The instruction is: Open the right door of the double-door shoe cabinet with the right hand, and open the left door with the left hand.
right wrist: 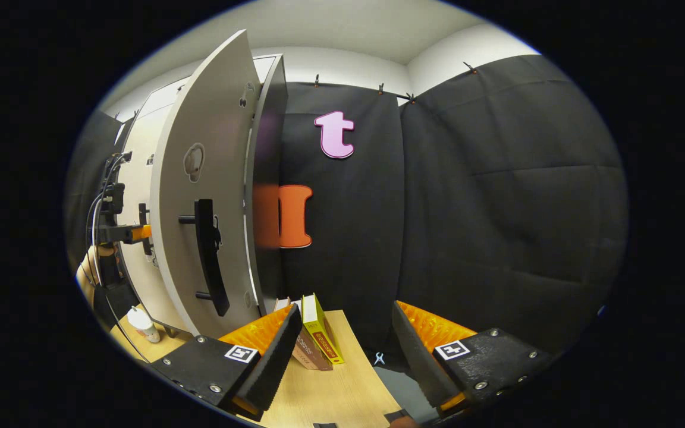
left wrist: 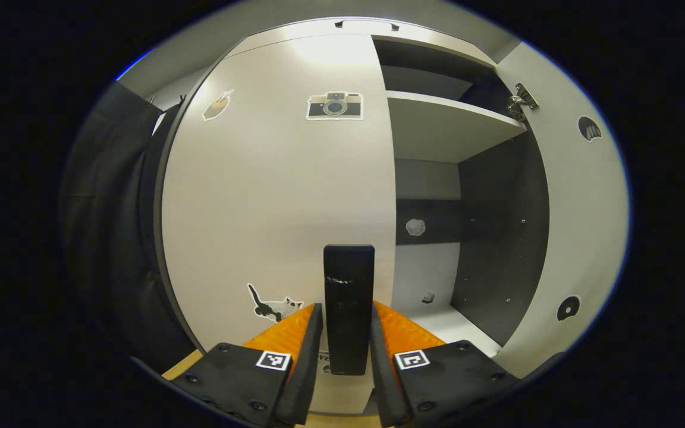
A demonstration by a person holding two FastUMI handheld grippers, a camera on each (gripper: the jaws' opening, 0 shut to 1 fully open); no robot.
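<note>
Left gripper (left wrist: 347, 333) clamps the left door's handle (left wrist: 348, 297); right gripper (right wrist: 342, 351) gapes above the wooden table (right wrist: 330, 398), books (right wrist: 317, 336) at its back edge.

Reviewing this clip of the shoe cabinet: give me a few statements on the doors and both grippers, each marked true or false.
1. The right door stands swung open, showing a shelf inside. True.
2. The left gripper has its fingers on either side of the left door's handle. True.
3. The left door is wide open. False: it lies closed, flush with the cabinet front.
4. The right gripper is clamped on the right door's handle. False: it is open and apart from that handle, holding nothing.
5. Books stand on the wooden table beside the cabinet. True.
</note>
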